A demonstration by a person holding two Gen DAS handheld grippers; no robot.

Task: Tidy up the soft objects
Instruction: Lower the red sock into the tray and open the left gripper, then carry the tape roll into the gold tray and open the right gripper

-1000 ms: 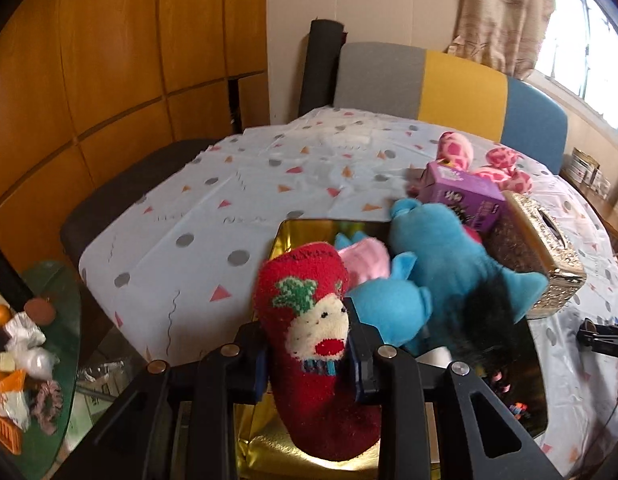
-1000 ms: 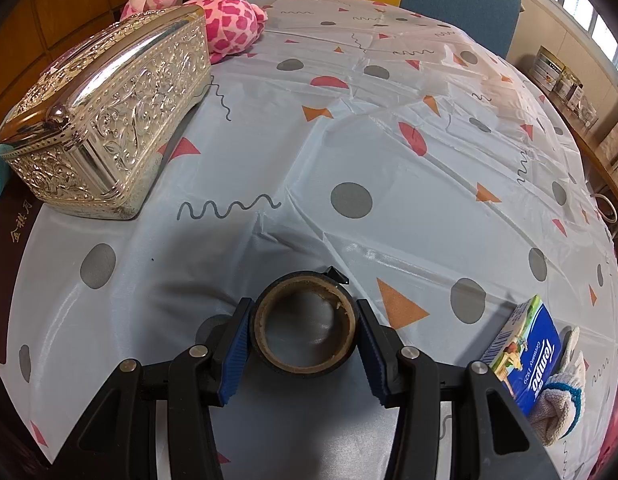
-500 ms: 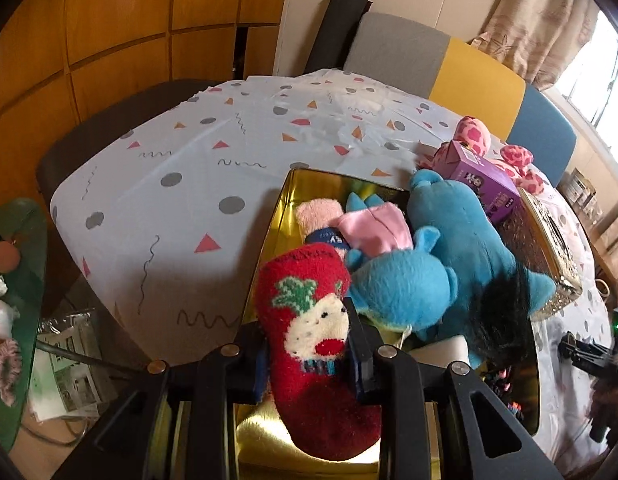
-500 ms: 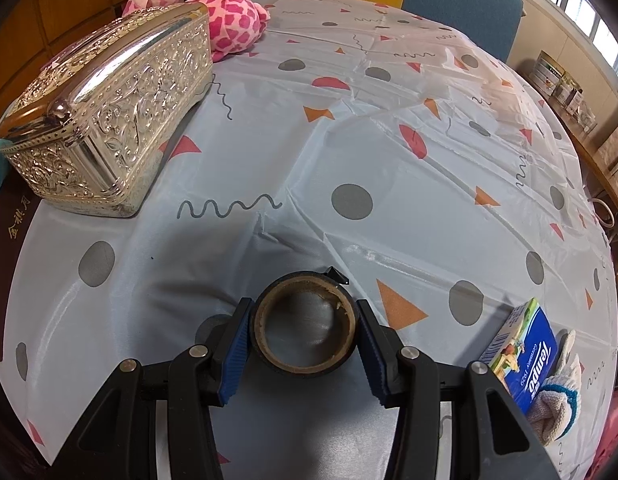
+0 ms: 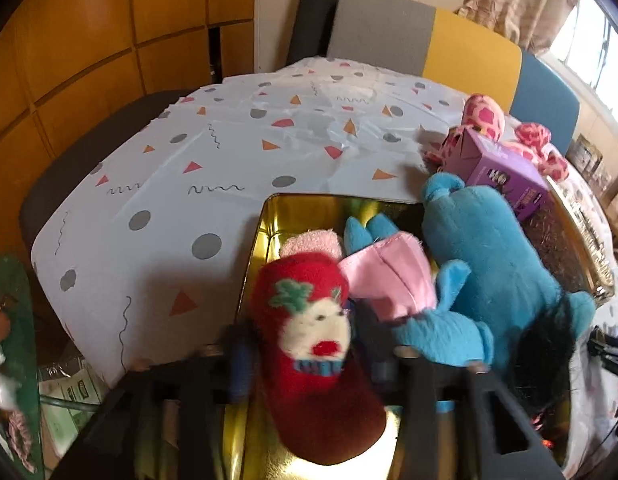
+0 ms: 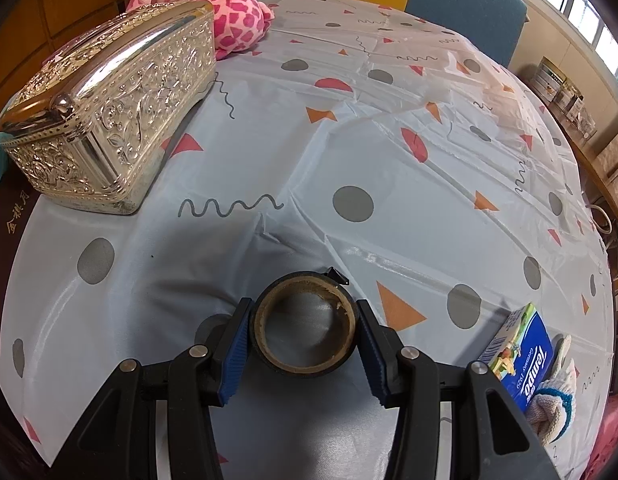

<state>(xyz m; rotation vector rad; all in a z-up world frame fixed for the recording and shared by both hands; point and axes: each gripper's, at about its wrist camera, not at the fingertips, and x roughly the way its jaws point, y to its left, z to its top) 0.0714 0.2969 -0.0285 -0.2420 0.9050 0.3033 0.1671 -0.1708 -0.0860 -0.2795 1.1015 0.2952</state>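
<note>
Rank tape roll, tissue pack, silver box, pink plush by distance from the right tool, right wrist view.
1. Tape roll, between the right tool's pads.
2. Tissue pack, lower right.
3. Silver box, upper left.
4. Pink plush, behind the box.

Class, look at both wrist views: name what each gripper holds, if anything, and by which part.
The left gripper, jaws just opened, no longer clamps the red sock between them. The right gripper holds the tape roll by its outer rim.
</note>
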